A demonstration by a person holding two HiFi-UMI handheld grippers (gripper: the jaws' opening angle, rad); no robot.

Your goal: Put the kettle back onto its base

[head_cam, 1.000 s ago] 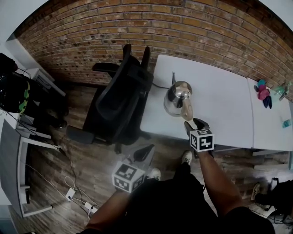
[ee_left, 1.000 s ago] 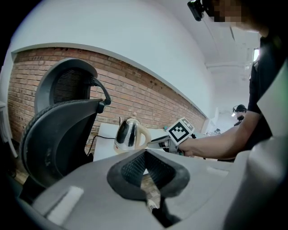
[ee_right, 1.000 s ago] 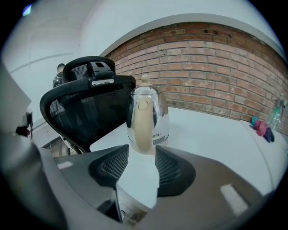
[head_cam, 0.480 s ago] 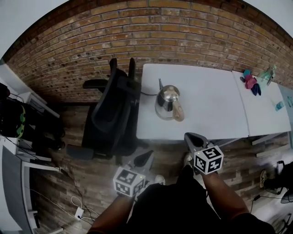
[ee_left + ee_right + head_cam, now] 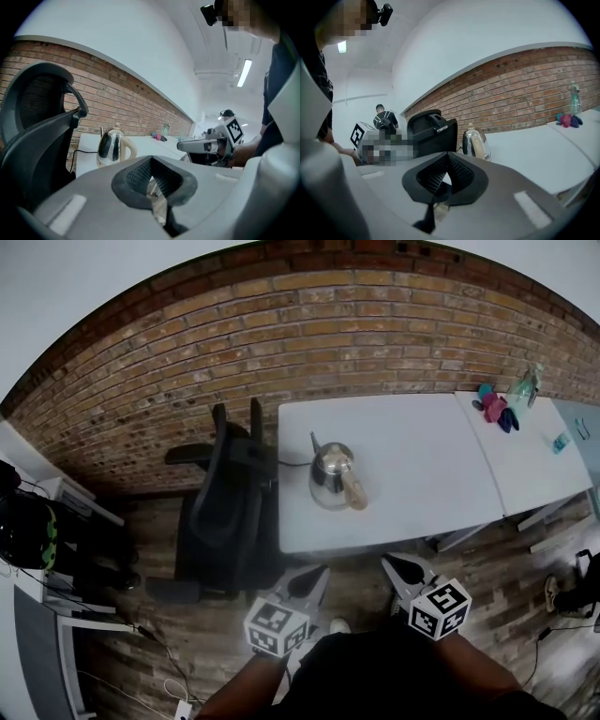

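The steel kettle (image 5: 330, 474) with a tan handle stands upright near the left end of the white table (image 5: 422, 442), a black cord running from under it; its base is hidden beneath it. It also shows in the left gripper view as the kettle (image 5: 111, 145) and in the right gripper view as the kettle (image 5: 474, 142). Both grippers hang off the table's near edge, close to my body. My left gripper (image 5: 315, 576) is shut and empty. My right gripper (image 5: 396, 566) is shut with nothing in it, well short of the kettle.
A black office chair (image 5: 225, 507) stands against the table's left side. A second table (image 5: 544, 465) at the right carries a spray bottle (image 5: 525, 385) and coloured cloths (image 5: 495, 409). A brick wall runs behind. Cables and a desk lie at the far left.
My right gripper, which was at the kettle's handle a second ago, has drawn back off the table toward my body. The kettle stays put. The left gripper has risen slightly.
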